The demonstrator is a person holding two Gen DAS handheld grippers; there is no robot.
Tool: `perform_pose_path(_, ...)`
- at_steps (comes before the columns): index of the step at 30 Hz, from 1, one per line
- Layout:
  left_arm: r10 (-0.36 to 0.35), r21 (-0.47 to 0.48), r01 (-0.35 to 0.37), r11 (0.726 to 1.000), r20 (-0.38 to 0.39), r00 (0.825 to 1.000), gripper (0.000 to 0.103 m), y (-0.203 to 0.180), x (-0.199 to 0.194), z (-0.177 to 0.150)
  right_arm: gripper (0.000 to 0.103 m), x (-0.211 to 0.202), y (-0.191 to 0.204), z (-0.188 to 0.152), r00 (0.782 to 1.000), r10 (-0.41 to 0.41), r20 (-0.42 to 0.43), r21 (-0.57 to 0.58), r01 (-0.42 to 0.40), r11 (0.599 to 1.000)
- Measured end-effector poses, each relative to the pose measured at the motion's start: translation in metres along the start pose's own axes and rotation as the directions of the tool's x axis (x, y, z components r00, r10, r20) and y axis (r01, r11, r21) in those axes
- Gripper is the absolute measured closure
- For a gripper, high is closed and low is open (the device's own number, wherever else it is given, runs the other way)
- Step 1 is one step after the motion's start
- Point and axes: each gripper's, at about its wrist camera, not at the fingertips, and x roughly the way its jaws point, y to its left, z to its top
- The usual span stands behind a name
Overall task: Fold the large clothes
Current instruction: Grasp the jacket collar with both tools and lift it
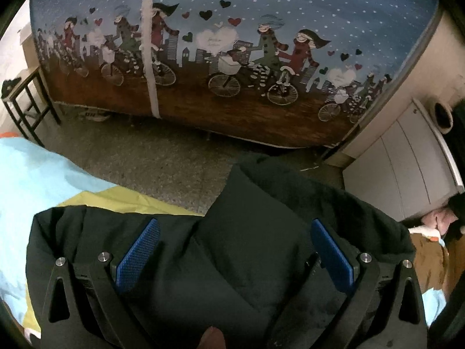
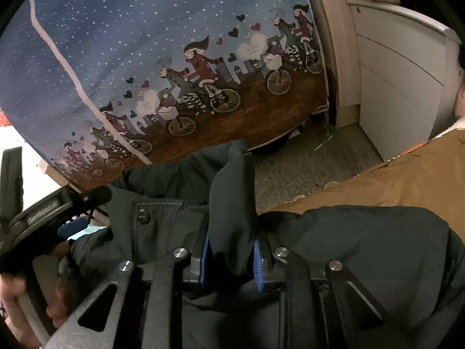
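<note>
Speckled floor (image 1: 162, 171), jacket (image 1: 247, 247) edges cropped

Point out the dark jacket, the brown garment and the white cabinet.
dark jacket (image 2: 186, 180): right wrist view, on its raised folded cloth.
brown garment (image 2: 407, 180): right wrist view, on its flat upper face.
white cabinet (image 1: 401, 168): left wrist view, on its front panel.

Work surface covered by a light blue and yellow-green sheet (image 1: 35, 180), dark padded jacket (image 1: 238, 247) bunched directly on it, brown garment (image 2: 407, 180) lying touching the jacket's right side, speckled floor (image 1: 162, 168) beyond.
</note>
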Motion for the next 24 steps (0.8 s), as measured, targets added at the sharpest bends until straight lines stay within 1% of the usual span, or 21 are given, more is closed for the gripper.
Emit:
perform_pose_path(6, -0.031, -0.069, 0.031, 0.997, -0.002, 1.000, 0.002, 0.010, -0.001, 0.003, 0.082, -0.024, 0.003, -0.013, 0.999, 0.035, 0.036, -0.039, -0.033, 0.999)
perform_pose_path(7, -0.050, -0.076, 0.050, 0.996, 0.008, 0.999, 0.003, 0.012, -0.005, 0.003, 0.082, -0.029, 0.004, -0.015, 0.998, 0.040, 0.043, -0.045, -0.038, 0.998)
perform_pose_path(8, -0.056, -0.084, 0.059, 0.995, 0.032, 0.998, 0.011, 0.013, -0.011, 0.003, 0.082, -0.034, 0.005, -0.017, 0.998, 0.046, 0.053, -0.049, -0.044, 0.998)
perform_pose_path(9, -0.070, -0.101, 0.077, 0.992, 0.075, 0.995, 0.016, 0.017, -0.021, 0.003, 0.082, -0.039, 0.005, -0.019, 0.997, 0.054, 0.064, -0.048, -0.051, 0.998)
perform_pose_path(10, -0.090, -0.112, 0.100, 0.989, 0.094, 0.991, 0.031, 0.020, -0.028, 0.003, 0.082, -0.043, 0.006, -0.020, 0.996, 0.060, 0.071, -0.048, -0.057, 0.997)
perform_pose_path(11, -0.108, -0.124, 0.120, 0.985, 0.099, 0.989, 0.056, 0.023, -0.033, 0.004, 0.082, -0.049, 0.007, -0.022, 0.994, 0.069, 0.080, -0.051, -0.065, 0.997)
perform_pose_path(12, -0.124, -0.130, 0.136, 0.982, 0.093, 0.988, 0.067, 0.024, -0.036, 0.005, 0.082, -0.052, 0.009, -0.023, 0.994, 0.072, 0.086, -0.055, -0.067, 0.996)
perform_pose_path(13, -0.133, -0.123, 0.142, 0.982, 0.078, 0.988, 0.091, 0.024, -0.040, 0.006, 0.082, -0.057, 0.010, -0.024, 0.993, 0.075, 0.092, -0.063, -0.069, 0.996)
perform_pose_path(14, -0.123, -0.099, 0.130, 0.987, 0.075, 0.990, 0.101, 0.023, -0.045, 0.006, 0.082, -0.062, 0.013, -0.026, 0.992, 0.077, 0.101, -0.073, -0.070, 0.995)
perform_pose_path(15, -0.116, -0.077, 0.123, 0.989, 0.087, 0.989, 0.102, 0.022, -0.051, 0.004, 0.082, -0.067, 0.016, -0.028, 0.991, 0.078, 0.110, -0.083, -0.069, 0.994)
perform_pose_path(16, -0.119, -0.046, 0.125, 0.991, 0.116, 0.986, 0.103, 0.020, -0.061, 0.001, 0.082, -0.072, 0.020, -0.030, 0.990, 0.077, 0.119, -0.093, -0.066, 0.994)
perform_pose_path(17, -0.128, -0.018, 0.132, 0.991, 0.139, 0.982, 0.103, 0.019, -0.071, -0.004, 0.082, -0.079, 0.023, -0.033, 0.988, 0.077, 0.134, -0.104, -0.064, 0.993)
perform_pose_path(20, -0.161, 0.036, 0.157, 0.987, 0.177, 0.971, 0.103, 0.020, -0.100, -0.019, 0.083, -0.098, 0.031, -0.043, 0.982, 0.083, 0.171, -0.130, -0.061, 0.990)
perform_pose_path(24, -0.192, 0.053, 0.185, 0.981, 0.194, 0.962, 0.103, 0.029, -0.131, -0.037, 0.083, -0.126, 0.041, -0.063, 0.970, 0.095, 0.225, -0.175, -0.056, 0.983)
